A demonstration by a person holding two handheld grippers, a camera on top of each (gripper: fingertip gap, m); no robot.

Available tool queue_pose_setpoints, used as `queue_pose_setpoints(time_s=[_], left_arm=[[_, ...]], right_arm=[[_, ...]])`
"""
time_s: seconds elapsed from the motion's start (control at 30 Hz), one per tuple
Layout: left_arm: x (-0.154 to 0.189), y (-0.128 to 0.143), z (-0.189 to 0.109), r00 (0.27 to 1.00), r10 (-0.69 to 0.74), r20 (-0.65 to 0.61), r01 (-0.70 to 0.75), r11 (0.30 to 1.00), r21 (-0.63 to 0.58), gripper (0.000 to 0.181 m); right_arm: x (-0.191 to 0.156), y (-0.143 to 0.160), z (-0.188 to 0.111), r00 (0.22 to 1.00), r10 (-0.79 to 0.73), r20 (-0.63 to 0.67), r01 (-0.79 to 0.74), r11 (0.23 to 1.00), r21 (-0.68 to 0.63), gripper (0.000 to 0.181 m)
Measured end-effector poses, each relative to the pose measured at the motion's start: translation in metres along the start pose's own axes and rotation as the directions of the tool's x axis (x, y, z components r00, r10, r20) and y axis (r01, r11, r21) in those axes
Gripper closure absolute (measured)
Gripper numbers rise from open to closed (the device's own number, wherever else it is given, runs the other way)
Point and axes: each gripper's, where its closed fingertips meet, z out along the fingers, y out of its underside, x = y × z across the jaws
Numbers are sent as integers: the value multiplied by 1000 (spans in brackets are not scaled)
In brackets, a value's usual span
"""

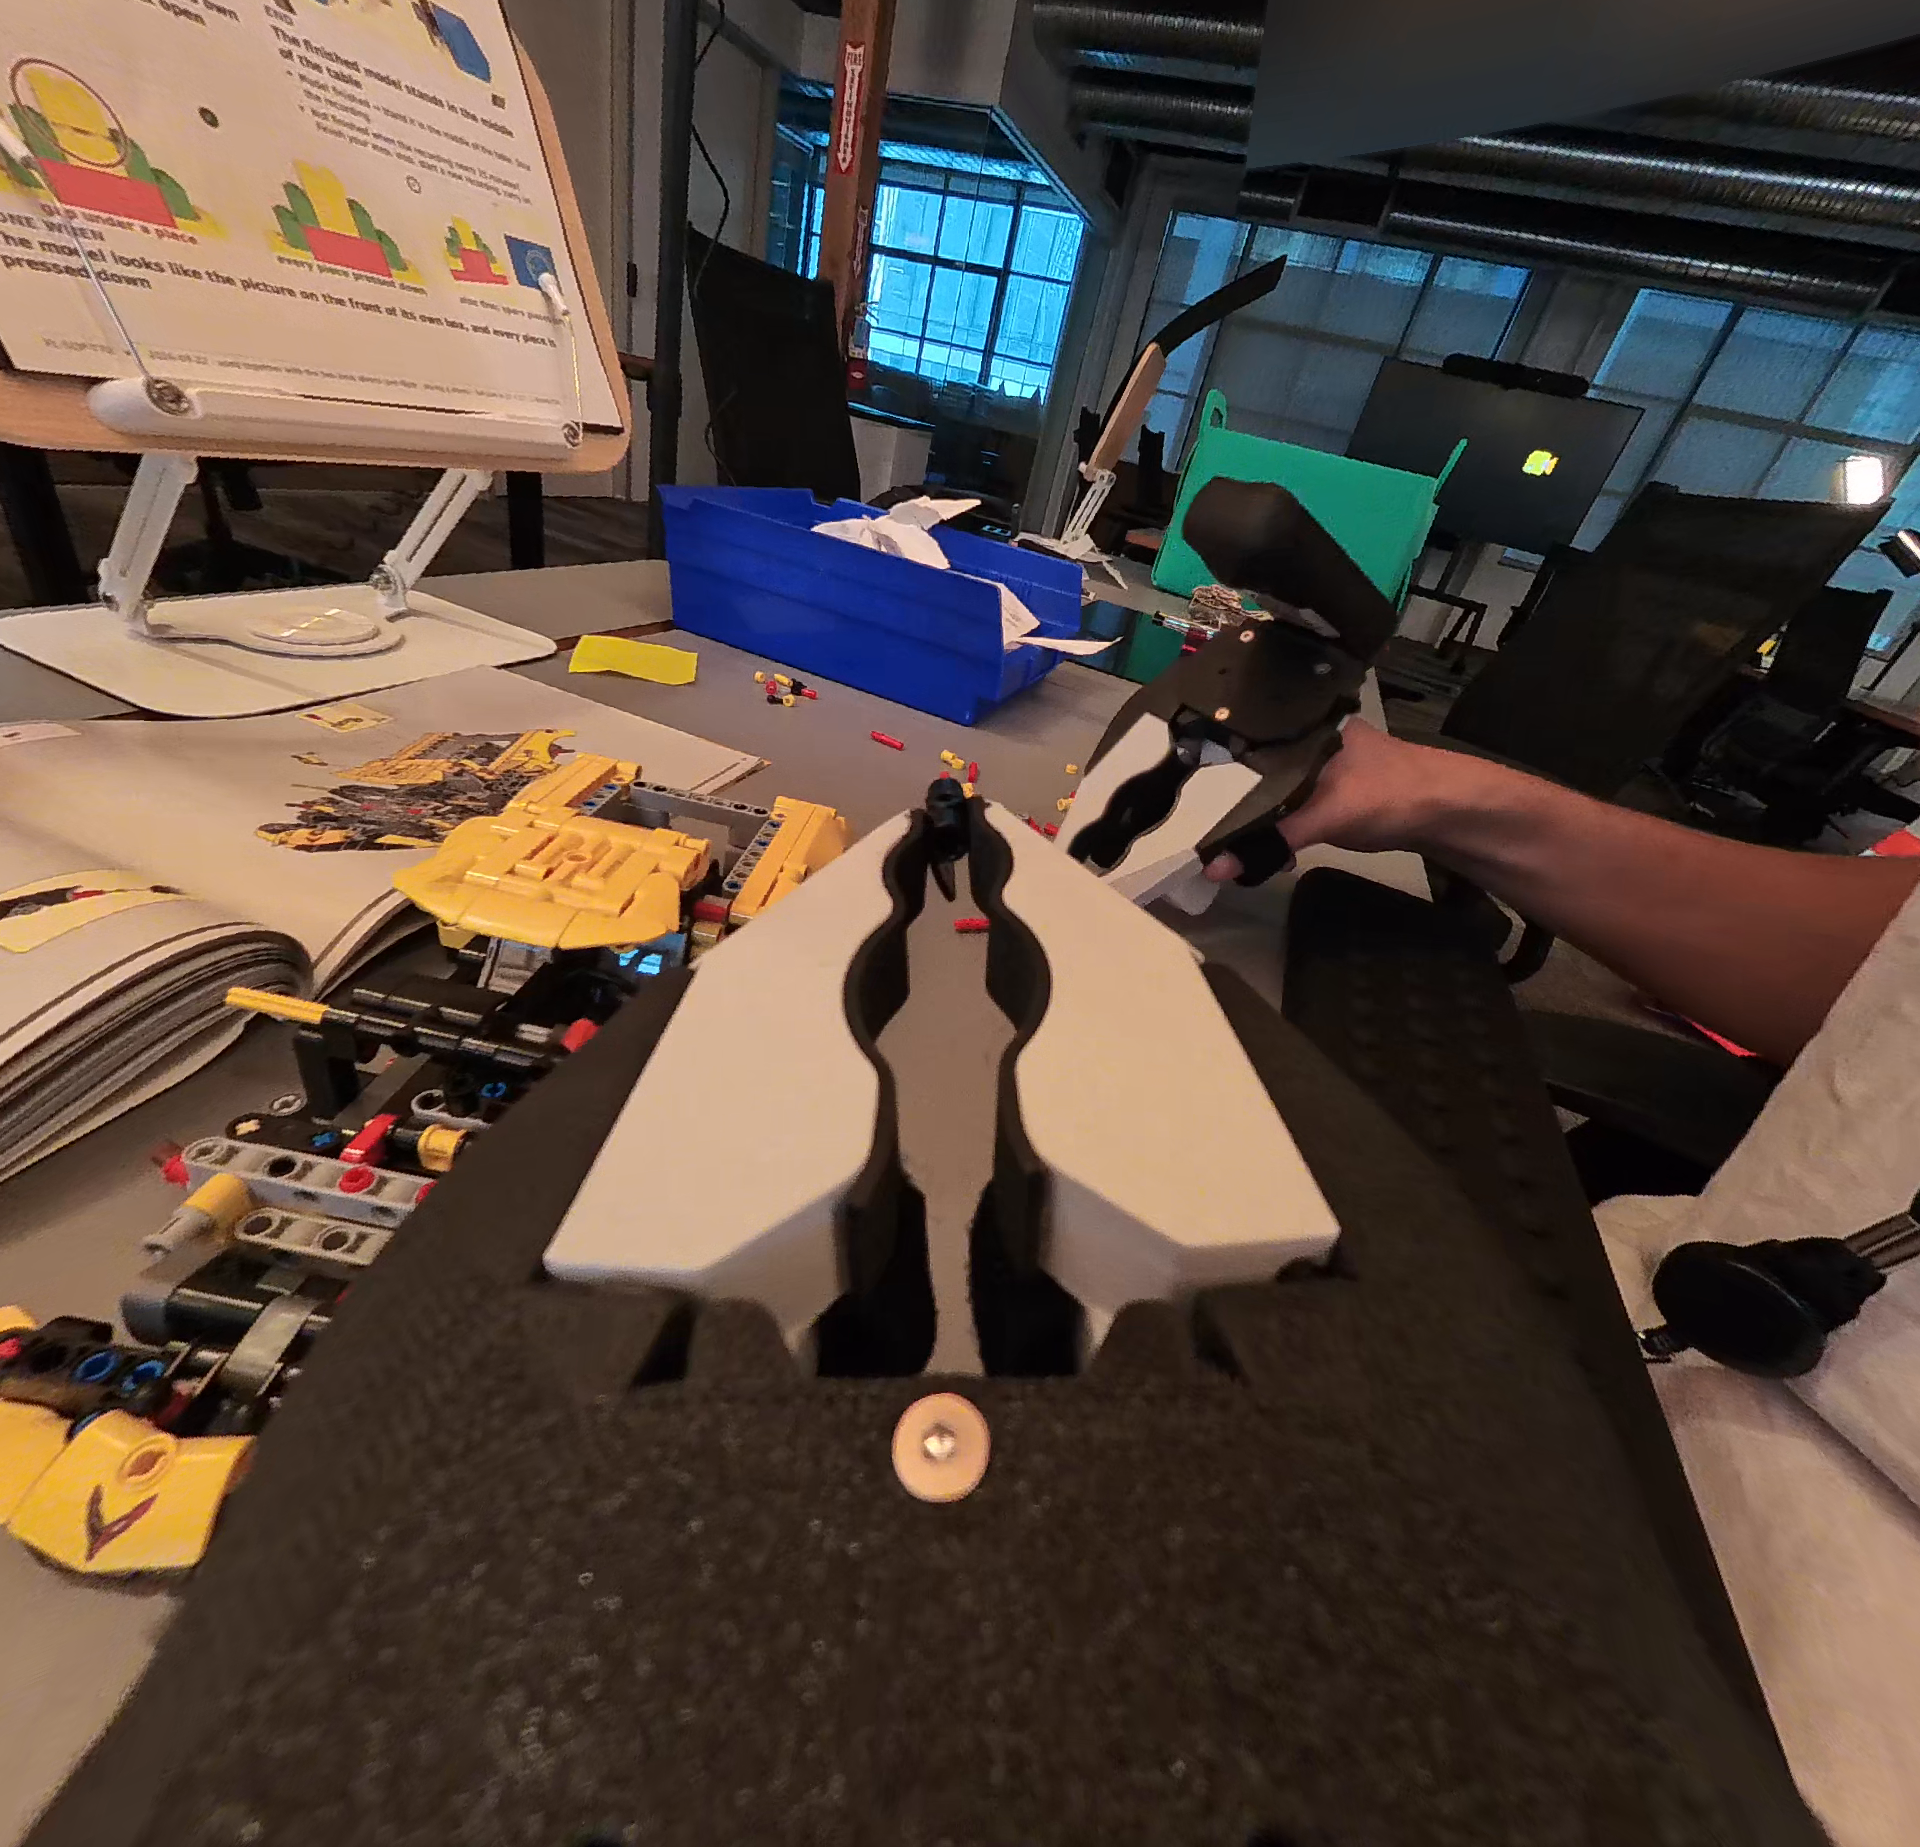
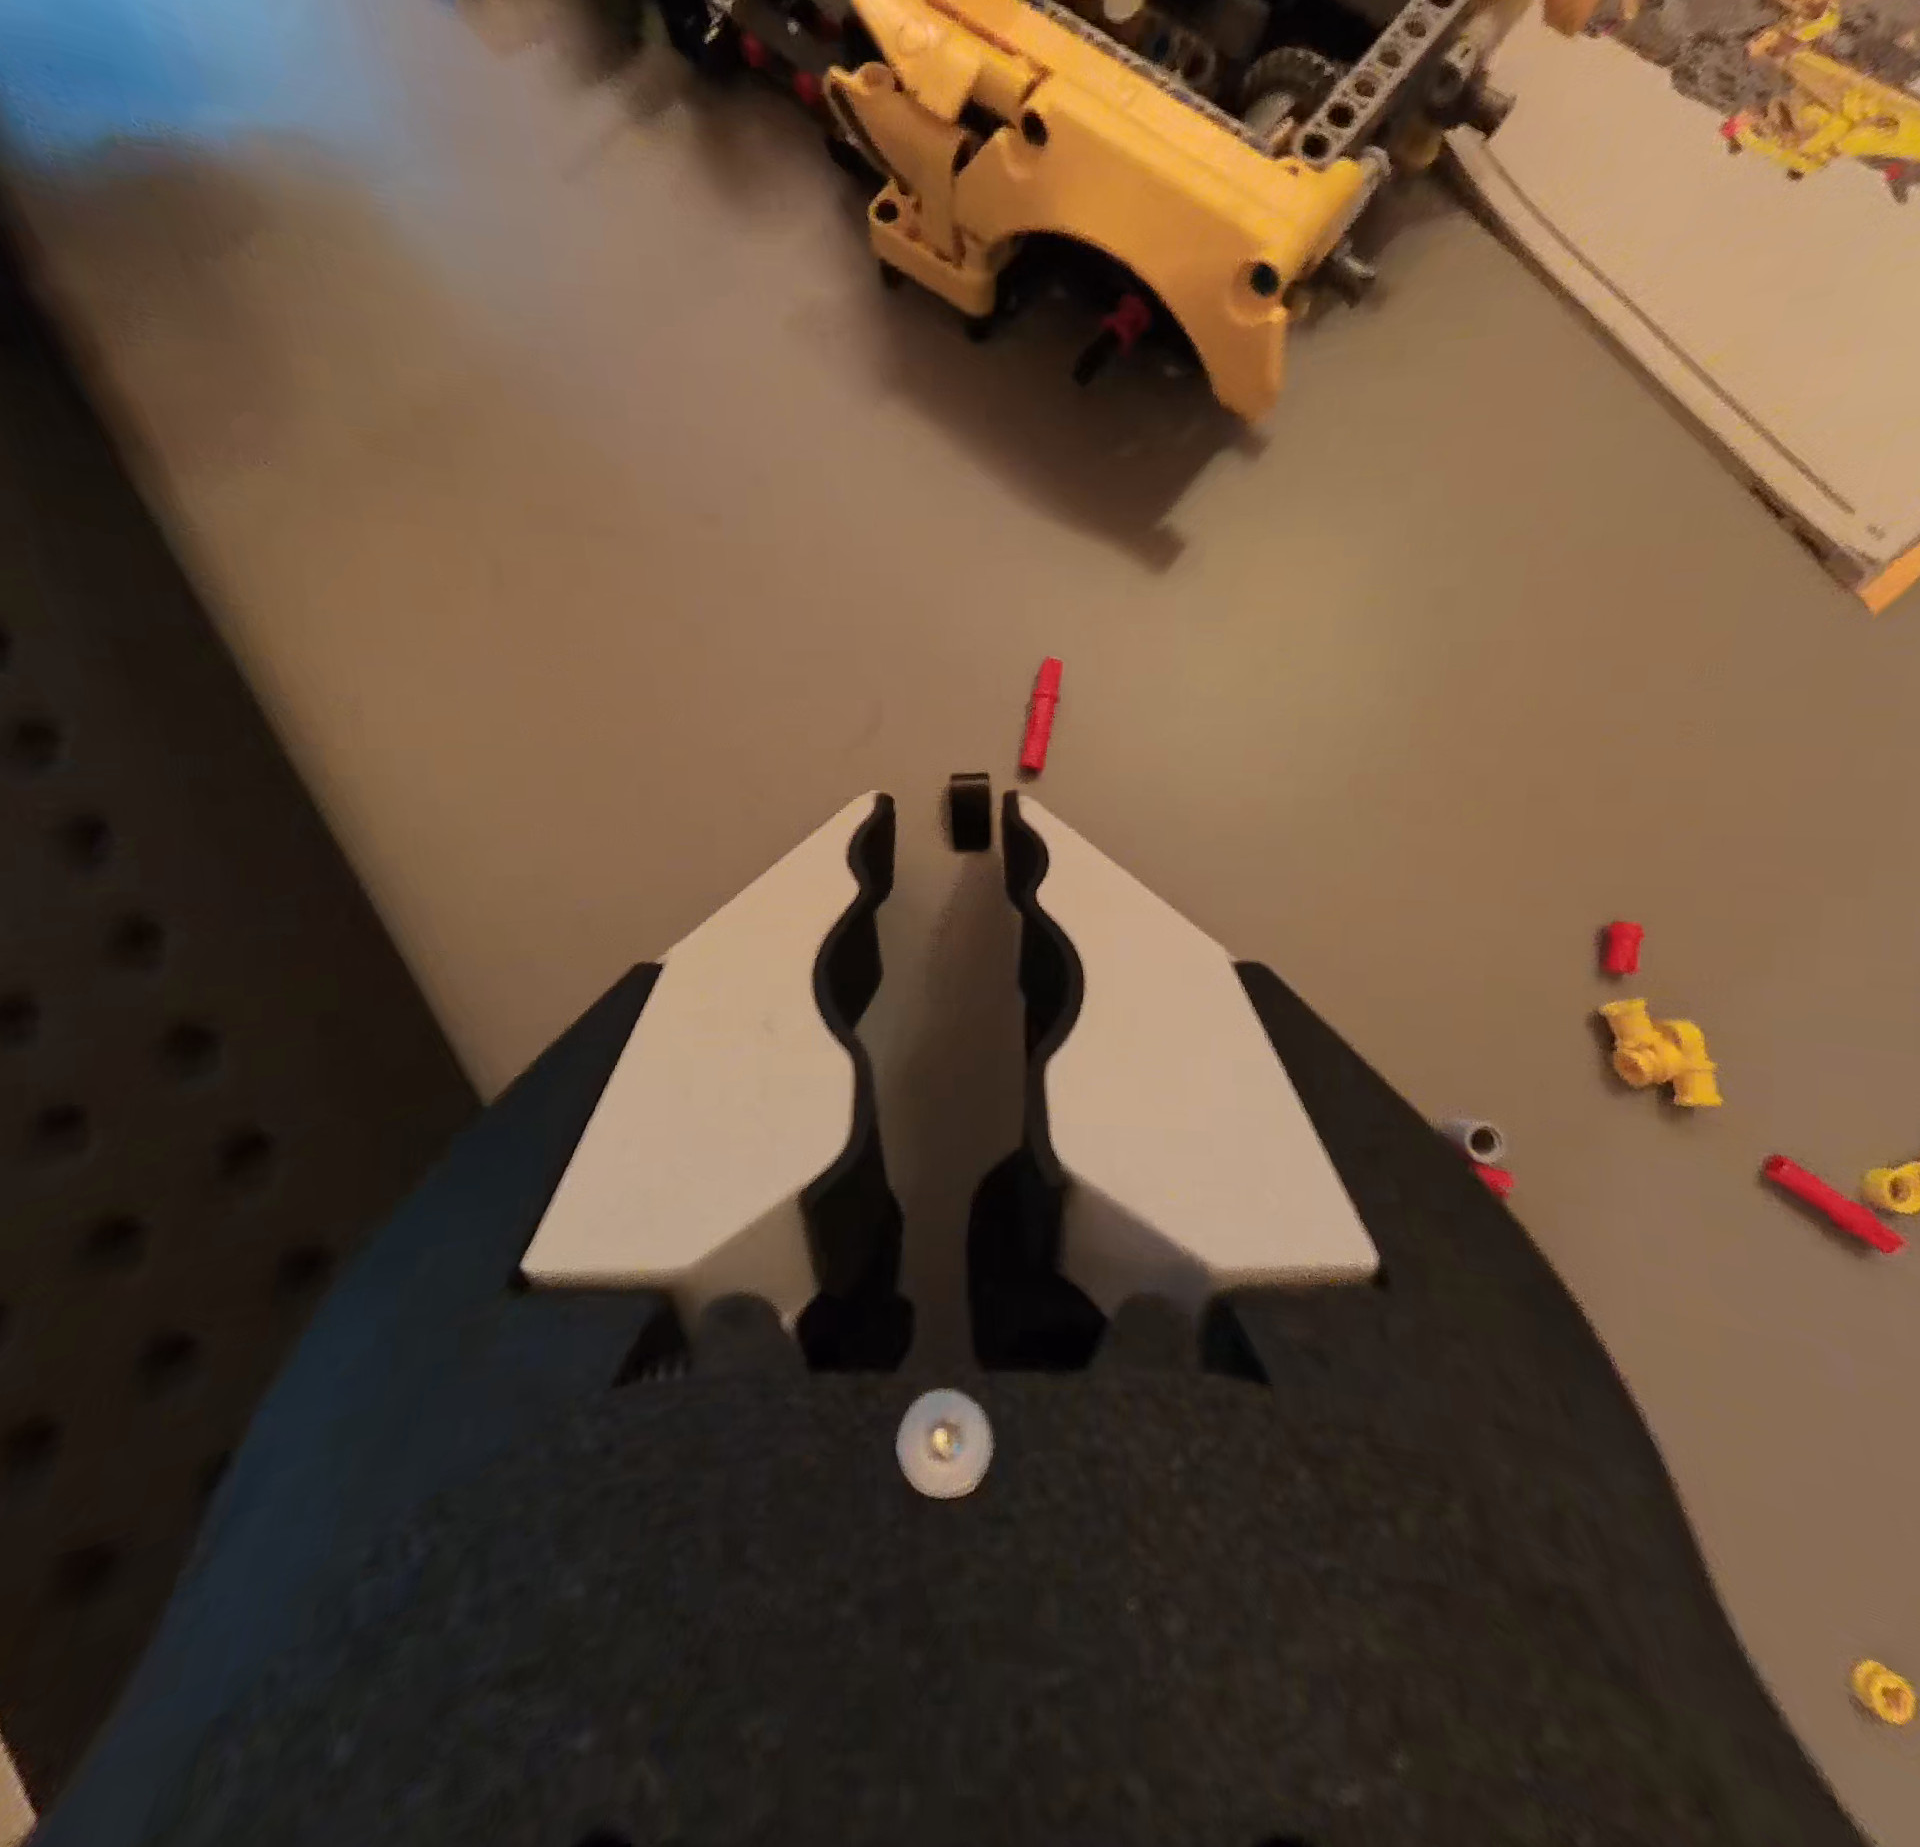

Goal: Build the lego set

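Note:
My left gripper (image 1: 948,823) is shut on a small black Lego pin (image 1: 943,805) and holds it at the fingertips above the grey table. My right gripper (image 2: 948,810) points down at the table, with its jaws a little apart on either side of a small black piece (image 2: 970,810) that lies there with a gap on its left. The right gripper also shows in the left wrist view (image 1: 1148,841), held by a hand. The yellow partly built vehicle body (image 1: 582,862) (image 2: 1091,156) stands beyond both grippers.
A black and grey chassis section (image 1: 343,1122) and a yellow panel (image 1: 125,1496) lie to my left. An open instruction booklet (image 1: 156,862) (image 2: 1714,343), a sheet on a stand (image 1: 291,187) and a blue bin (image 1: 862,592) stand behind. A red pin (image 2: 1041,715) and yellow connectors (image 2: 1662,1054) are scattered. Left tips to right tips: about 20 centimeters. The yellow panel (image 1: 125,1496) is about 15 centimeters from my left fingertips.

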Motion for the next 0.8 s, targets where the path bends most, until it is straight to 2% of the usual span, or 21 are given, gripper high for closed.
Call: queue_pose_setpoints(time_s=[0.1,0.33,0.53,0.63,0.8], left_arm=[[1,1,1,1000,2,-5,-2,1000,-7,174],[2,1,1,1000,3,-8,-3,1000,-7,174],[3,2,2,1000,0,-12,0,1000,-9,174],[4,3,2,1000,-4,-18,4,1000,-13,174],[4,3,2,1000,-1,-14,1,1000,-15,174]], right_arm=[[2,7,6,998,-44,-46,42,997,-58,164],[19,7,3,990,-74,-120,69,996,-50,169],[5,-2,0,997,-64,-48,65,998,12,164],[10,-1,2,995,-95,-39,94,996,-8,163],[11,-3,6,996,-62,69,64,997,-37,162]])
